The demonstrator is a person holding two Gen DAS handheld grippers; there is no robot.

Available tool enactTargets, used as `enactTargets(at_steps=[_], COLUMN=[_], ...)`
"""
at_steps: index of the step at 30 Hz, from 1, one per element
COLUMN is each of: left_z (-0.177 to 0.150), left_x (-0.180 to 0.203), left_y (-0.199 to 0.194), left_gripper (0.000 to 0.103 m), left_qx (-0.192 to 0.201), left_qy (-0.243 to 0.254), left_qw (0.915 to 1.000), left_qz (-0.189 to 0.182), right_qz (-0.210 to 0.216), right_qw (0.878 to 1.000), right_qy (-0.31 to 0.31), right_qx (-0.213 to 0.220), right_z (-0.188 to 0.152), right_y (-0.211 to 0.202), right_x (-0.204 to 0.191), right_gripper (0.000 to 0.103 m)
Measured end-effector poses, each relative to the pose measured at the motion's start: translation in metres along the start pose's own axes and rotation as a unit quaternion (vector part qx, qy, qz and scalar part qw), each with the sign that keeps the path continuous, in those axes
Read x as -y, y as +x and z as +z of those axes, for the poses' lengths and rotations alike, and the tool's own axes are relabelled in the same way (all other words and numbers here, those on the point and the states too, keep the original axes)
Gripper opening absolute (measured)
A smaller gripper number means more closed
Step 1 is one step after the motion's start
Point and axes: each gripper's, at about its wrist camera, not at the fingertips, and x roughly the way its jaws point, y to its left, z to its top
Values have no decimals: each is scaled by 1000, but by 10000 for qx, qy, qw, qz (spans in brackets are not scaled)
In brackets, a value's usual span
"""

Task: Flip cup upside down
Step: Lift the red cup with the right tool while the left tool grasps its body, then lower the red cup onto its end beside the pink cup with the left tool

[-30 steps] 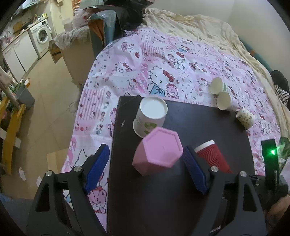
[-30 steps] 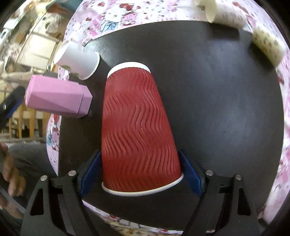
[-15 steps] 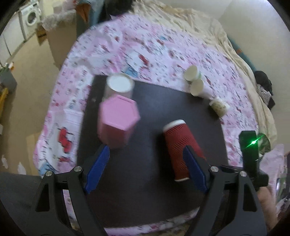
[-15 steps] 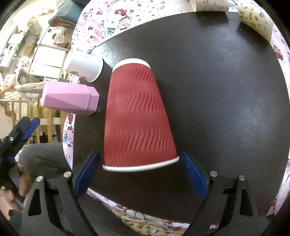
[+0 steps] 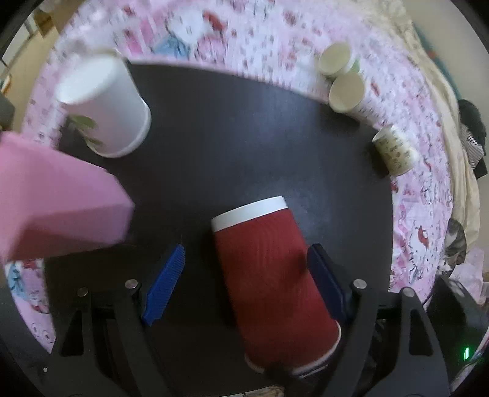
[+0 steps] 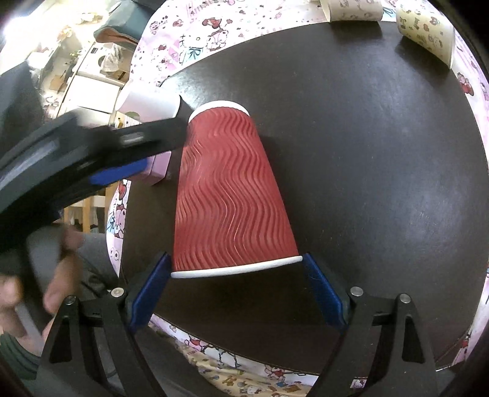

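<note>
Two claws bracketed one red ripple cup [image 5: 269,274] on the black counter [image 5: 244,137]. In the left wrist view the cup sat in the lower centre of the frame, with its white-banded narrow end pointing up the frame and its wide rim at the bottom edge. Whether it lay flat on the counter or was lifted could not be determined.

The left claw [image 5: 244,256] stood wide. Its left pad was clear of the cup and its right pad was just beside the cup wall.

The right claw [image 6: 235,259] had just been opening and was spread wide. The cup's rim sat between its pads, which flanked the rim closely with no squeeze evident.

In the right wrist view a blurred hand [image 6: 58,274] occupied the lower left.

A white cup [image 5: 104,103] stood inverted at the upper left of the left wrist view. A blurred pink faceted block [image 5: 61,195] was below it.

Three small paper cups [image 5: 348,93] lay at the upper right, along the counter's edge. They rested on a pink cartoon-print cloth [image 5: 214,27].
</note>
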Motion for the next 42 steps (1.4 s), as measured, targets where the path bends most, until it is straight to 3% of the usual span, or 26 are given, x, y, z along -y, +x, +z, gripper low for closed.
enactTargets(at_steps=[4, 6, 15, 22, 32, 37, 42], left_z=[7, 7, 5, -1, -47, -81, -102], left_x=[-3, -5, 10, 27, 18, -9, -46], left_y=[17, 23, 10, -35, -85, -107, -124], left_gripper=[78, 75, 69, 64, 63, 63, 63], left_qx=[-196, -318, -164, 749, 1911, 2360, 2581], left_qy=[-224, -352, 63, 913, 1683, 1821, 1679], left_qw=[9996, 9989, 9997, 9929, 9650, 9506, 9444], left_qz=[21, -40, -139, 105, 634, 863, 1152], right_qz=[-23, -17, -92, -186, -711, -602, -612], right_qw=[9997, 9995, 9984, 9981, 9953, 9950, 9944], right_qy=[-225, -288, -417, -561, -291, -90, -52], right_qx=[-35, -112, -372, -171, 587, 794, 859], right_z=[-2, -4, -10, -17, -17, -14, -12], right_y=[2, 6, 16, -7, -35, -40, -39], right_x=[-5, -7, -9, -6, 14, 20, 10], right_gripper=[87, 70, 71, 76, 76, 76, 76])
